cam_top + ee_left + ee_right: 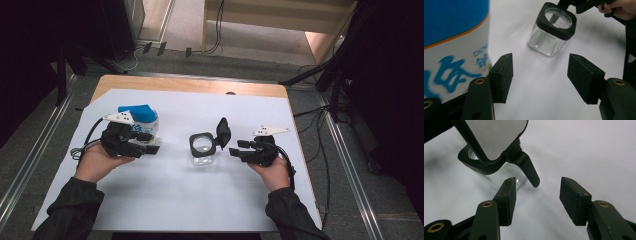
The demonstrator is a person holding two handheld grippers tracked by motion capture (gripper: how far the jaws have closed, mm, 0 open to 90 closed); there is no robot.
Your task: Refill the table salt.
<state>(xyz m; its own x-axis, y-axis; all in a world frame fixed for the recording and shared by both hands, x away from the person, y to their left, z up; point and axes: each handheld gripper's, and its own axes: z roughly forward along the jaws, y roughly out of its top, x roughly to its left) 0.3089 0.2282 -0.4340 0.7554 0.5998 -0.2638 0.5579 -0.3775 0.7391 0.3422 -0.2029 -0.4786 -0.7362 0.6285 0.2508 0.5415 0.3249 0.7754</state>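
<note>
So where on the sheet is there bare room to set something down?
The near strip of the white sheet between the two sleeves is bare, as is the far part behind the glass jar. It is crowded around the jar and by the blue-and-white carton.

A white sheet covers most of the wooden table, whose bare wood shows along the far edge. Grey floor surrounds it, with metal rails running along both sides. Beyond the table, black cables trail over the floor (toward a pale wooden platform).
</note>
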